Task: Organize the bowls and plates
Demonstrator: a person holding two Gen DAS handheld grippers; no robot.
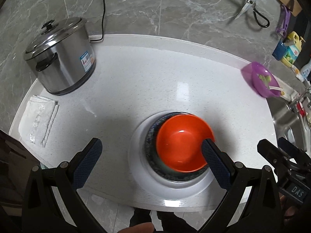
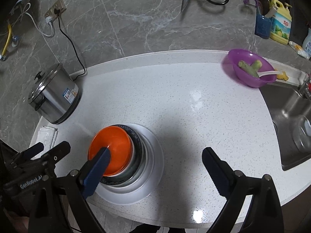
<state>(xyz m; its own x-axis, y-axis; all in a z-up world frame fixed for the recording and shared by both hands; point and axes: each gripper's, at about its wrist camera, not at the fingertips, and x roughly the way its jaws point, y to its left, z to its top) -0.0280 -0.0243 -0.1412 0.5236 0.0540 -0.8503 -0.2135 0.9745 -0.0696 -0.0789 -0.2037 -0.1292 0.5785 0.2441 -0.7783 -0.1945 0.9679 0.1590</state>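
1. An orange bowl (image 1: 181,145) is seen nested in a dark bowl (image 1: 150,145), itself stacked on a white plate (image 1: 175,191) near the front edge of the bench (image 1: 145,73).
2. The left gripper (image 1: 149,161) is held above the plate, jaws spread, nothing pinched.
3. The right gripper (image 2: 155,163) is held just right of the plate, jaws spread, empty.
4. A steel pot (image 1: 60,58) is noted far left of the plate; a purple bowl (image 2: 250,69) far right.

Orange bowl (image 1: 180,143) atop stacked dishes (image 1: 171,182)
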